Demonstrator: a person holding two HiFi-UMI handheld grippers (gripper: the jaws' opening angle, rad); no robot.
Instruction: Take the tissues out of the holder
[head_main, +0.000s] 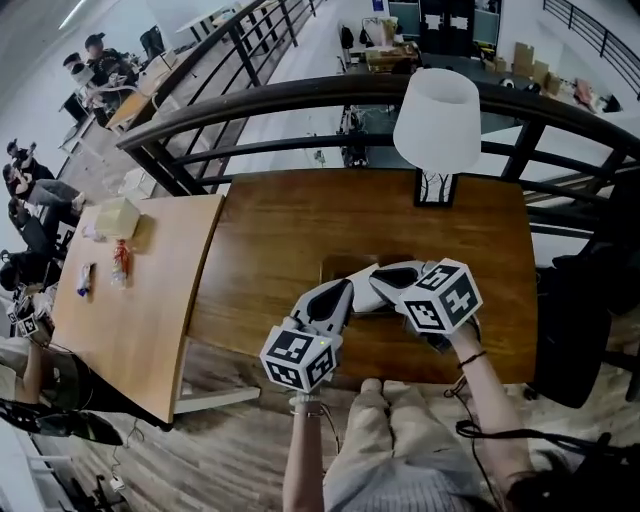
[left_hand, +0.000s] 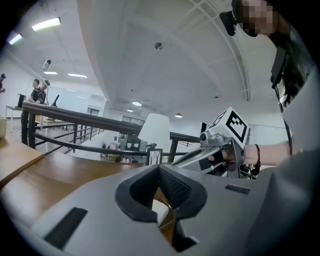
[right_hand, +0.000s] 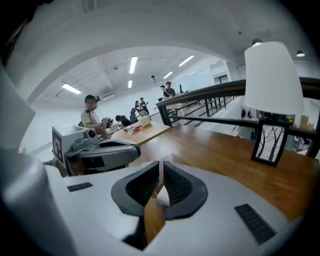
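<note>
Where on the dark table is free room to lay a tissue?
Two bare patches on the dark table: the left half, between the light table and the lamp, and the right end, past the right gripper. Crowded: the front middle, where the left gripper meets it over the holder.

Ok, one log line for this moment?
left gripper: shut | right gripper: shut | both over brown wooden tissue holder on dark wooden table | white tissue: visible behind jaws, grip unconfirmed

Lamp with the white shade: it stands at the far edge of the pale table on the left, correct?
No. The head view shows the lamp at the far edge of the dark wooden table, not the pale table. Its shade is white.
</note>
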